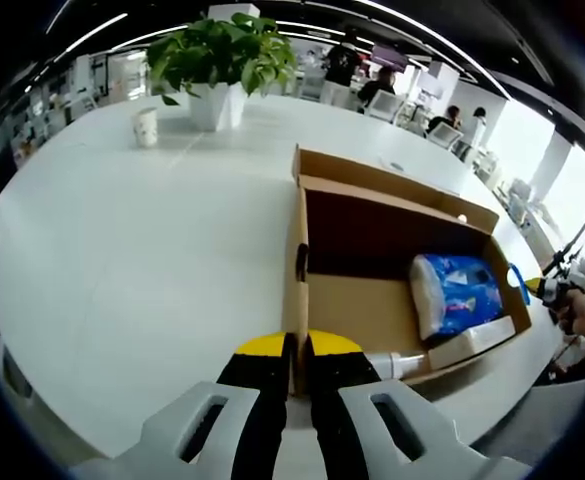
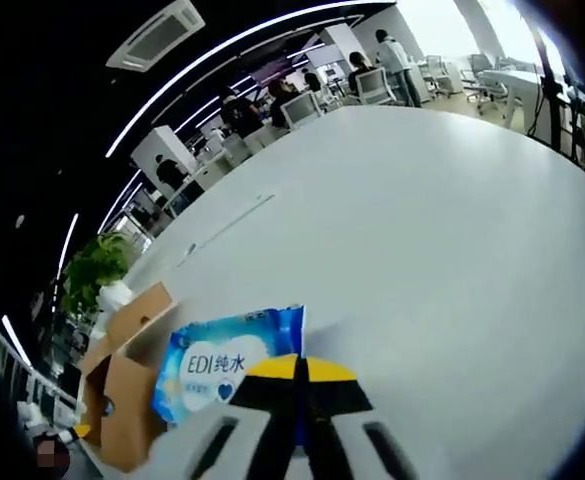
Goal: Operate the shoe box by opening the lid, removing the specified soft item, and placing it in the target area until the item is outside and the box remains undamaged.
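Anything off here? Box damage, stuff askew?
No tears or crushing visible on the shoe box. The left claw pinches its side wall. The blue wipes pack sits askew at the box's end, with the right claw shut on its edge.

White desk [image 1: 152, 250], big and rounded. Potted plant [image 1: 222, 55] in a white pot at the far end in the left gripper view, paper cup [image 1: 146, 126] near it, apart. Same plant [image 2: 94, 272] at the left edge in the right gripper view. Office behind: people seated at workstations [image 1: 412, 100], ceiling light strips [image 2: 222, 50], ceiling vent [image 2: 162, 32].
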